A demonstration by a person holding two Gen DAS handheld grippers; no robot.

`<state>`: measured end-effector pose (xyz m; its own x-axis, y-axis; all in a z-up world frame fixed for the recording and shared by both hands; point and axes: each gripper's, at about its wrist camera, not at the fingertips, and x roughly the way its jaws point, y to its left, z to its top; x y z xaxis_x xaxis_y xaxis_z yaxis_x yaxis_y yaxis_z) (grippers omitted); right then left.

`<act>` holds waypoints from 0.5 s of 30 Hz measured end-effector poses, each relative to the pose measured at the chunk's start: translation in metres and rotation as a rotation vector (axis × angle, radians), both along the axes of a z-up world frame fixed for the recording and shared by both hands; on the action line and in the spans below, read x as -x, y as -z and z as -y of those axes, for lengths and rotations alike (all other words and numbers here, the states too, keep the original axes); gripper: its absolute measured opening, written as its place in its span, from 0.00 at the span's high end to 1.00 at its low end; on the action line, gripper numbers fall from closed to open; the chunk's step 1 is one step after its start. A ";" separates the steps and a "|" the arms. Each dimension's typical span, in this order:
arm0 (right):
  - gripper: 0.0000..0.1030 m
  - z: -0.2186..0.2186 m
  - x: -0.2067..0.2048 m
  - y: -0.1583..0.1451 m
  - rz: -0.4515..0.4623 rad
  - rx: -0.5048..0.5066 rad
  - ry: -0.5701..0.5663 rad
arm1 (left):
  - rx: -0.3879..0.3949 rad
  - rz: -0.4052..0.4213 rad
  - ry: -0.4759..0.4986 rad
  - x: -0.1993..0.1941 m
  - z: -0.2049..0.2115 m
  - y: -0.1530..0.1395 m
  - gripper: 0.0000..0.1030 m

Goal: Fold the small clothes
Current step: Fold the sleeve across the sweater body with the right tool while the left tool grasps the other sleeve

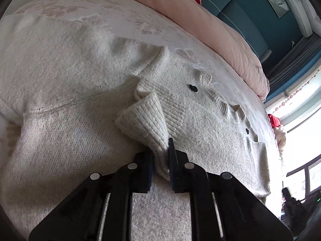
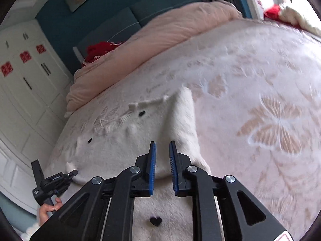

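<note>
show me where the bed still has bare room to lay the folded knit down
The butterfly-patterned pale bedspread lies bare right of the cream knit cardigan, up to the rolled pink duvet. The cardigan's side is crowded: the left gripper grips its ribbed cuff, and the right gripper hovers open.

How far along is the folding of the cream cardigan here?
Early. Done: the cardigan lies spread on the bed, front up, buttons showing. In hand: the left tool is shut on the ribbed cuff, sleeve drawn over the body. The right tool hovers open, holding nothing. Left: the other sleeve, still lying out to the side, and the body folds.
</note>
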<state>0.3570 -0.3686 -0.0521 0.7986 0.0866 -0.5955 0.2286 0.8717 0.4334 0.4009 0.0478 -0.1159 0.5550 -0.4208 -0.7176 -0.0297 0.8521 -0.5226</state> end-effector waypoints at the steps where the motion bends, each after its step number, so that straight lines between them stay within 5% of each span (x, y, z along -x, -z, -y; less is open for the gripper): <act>1: 0.85 -0.004 -0.010 0.000 -0.006 0.018 -0.017 | -0.003 0.002 -0.005 0.001 0.002 0.000 0.87; 4: 0.86 -0.005 -0.050 0.035 -0.180 0.080 -0.023 | 0.016 0.001 -0.015 0.002 0.006 0.001 0.87; 5: 0.94 -0.004 -0.063 0.057 -0.272 0.077 -0.026 | 0.028 -0.001 -0.014 0.003 0.003 0.001 0.87; 10: 0.85 -0.022 -0.036 0.019 -0.163 0.119 -0.015 | 0.092 0.063 -0.056 0.027 -0.054 -0.031 0.85; 14: 0.83 -0.049 -0.003 0.027 -0.155 0.113 -0.067 | 0.008 0.059 -0.235 0.036 -0.151 -0.043 0.53; 15: 0.83 -0.054 0.005 0.033 -0.163 0.114 -0.078 | -0.012 0.046 -0.289 0.036 -0.173 -0.042 0.53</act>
